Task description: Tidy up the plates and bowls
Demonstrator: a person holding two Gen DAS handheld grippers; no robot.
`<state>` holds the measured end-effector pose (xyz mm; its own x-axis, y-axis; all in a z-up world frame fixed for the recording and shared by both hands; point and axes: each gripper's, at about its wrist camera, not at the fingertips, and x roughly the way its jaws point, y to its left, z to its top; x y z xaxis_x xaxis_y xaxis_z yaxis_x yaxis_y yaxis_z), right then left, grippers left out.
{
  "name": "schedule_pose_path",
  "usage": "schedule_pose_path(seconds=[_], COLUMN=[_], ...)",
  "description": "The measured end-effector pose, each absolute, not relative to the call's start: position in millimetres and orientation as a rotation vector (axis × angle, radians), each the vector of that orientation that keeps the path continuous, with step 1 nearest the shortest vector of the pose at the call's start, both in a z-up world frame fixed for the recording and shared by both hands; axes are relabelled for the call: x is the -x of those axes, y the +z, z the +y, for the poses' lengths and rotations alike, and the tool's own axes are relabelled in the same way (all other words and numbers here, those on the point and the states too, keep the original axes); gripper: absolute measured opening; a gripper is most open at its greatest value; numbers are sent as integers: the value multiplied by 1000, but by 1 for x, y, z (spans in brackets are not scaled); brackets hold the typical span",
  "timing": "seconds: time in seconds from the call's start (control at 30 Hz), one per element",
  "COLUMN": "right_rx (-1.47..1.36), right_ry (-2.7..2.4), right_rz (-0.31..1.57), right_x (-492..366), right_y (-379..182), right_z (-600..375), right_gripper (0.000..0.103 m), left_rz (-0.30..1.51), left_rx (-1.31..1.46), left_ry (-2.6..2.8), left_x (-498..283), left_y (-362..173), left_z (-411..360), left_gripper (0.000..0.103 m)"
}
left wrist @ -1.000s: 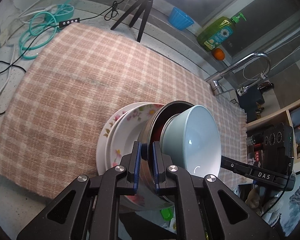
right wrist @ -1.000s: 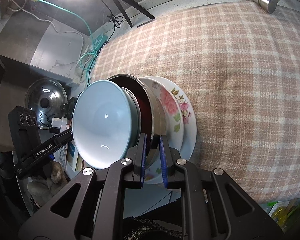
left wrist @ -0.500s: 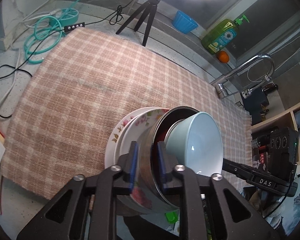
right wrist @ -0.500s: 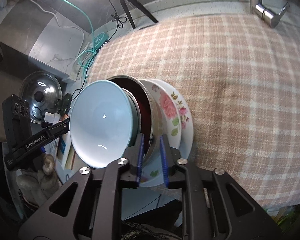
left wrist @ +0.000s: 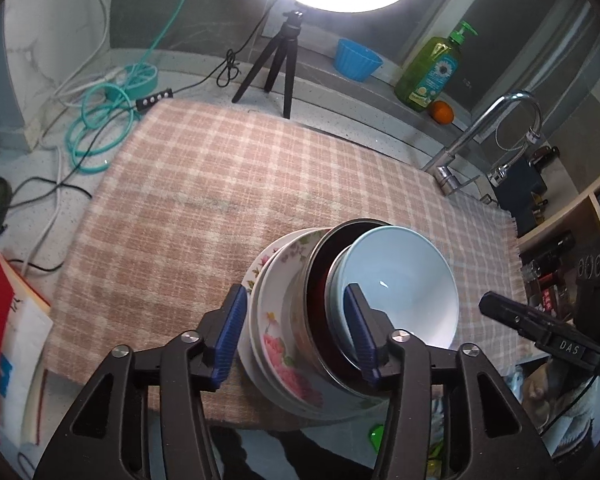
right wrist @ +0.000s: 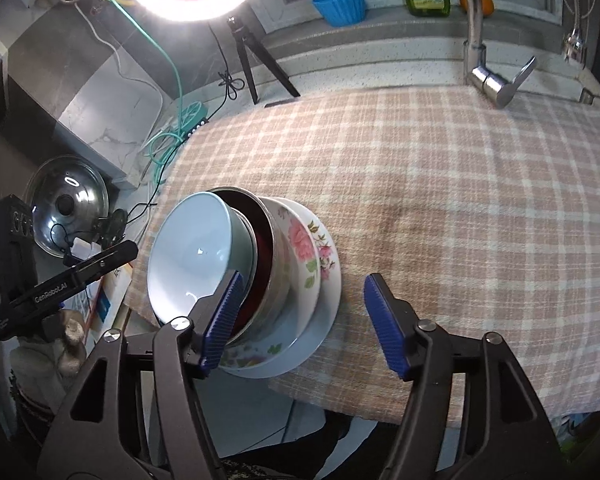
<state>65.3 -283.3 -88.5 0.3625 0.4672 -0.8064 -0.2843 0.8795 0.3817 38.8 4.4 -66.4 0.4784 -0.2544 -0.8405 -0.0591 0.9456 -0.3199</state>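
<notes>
Two floral plates (left wrist: 278, 344) under nested bowls (left wrist: 404, 288)

Pale blue bowl (left wrist: 404, 284) nests in a steel bowl (left wrist: 300, 320) atop 2 floral plates (left wrist: 272, 320), stacked.

Stacked dishes (right wrist: 300, 256) between spread hand-held gripper (right wrist: 302, 322) fingers

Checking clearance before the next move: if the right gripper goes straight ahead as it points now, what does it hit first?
Likely the stacked dishes: the right gripper is open, and the floral plate rim sits between its fingers. Beyond that, only the plaid cloth. Depth is uncertain.
</notes>
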Motion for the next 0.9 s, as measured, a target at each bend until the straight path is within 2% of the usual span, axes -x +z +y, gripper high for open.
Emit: schedule_pose_path(seconds=[0.07, 0.17, 0.27, 0.4, 0.5, 0.9], right_rx=[-164, -129, -102, -59, -42, -18], right_ry=[478, 461, 442, 415, 404, 407], right_rz=[1053, 999, 945, 896, 860, 829], right_x=[-59, -50, -42, -33, -27, -18], right_y=[-79, -67, -56, -43, -36, -29], right_z=[-285, -287, -289, -289, -291, -278], right_gripper=[77, 82, 88, 90, 97, 97], left_rz=[1056, 1027, 1002, 947, 908, 896], left_rx=[296, 263, 220, 171, 117, 83], left_ry=[-108, -94, -70, -39, -21, -11], left_x=[-34, -27, -20, -8, -2, 9], left_y=[-61, -50, -40, -23, -12, -9], left_z=[1, -5, -11, -19, -23, -29], left_gripper=[62, 62, 68, 70, 72, 73])
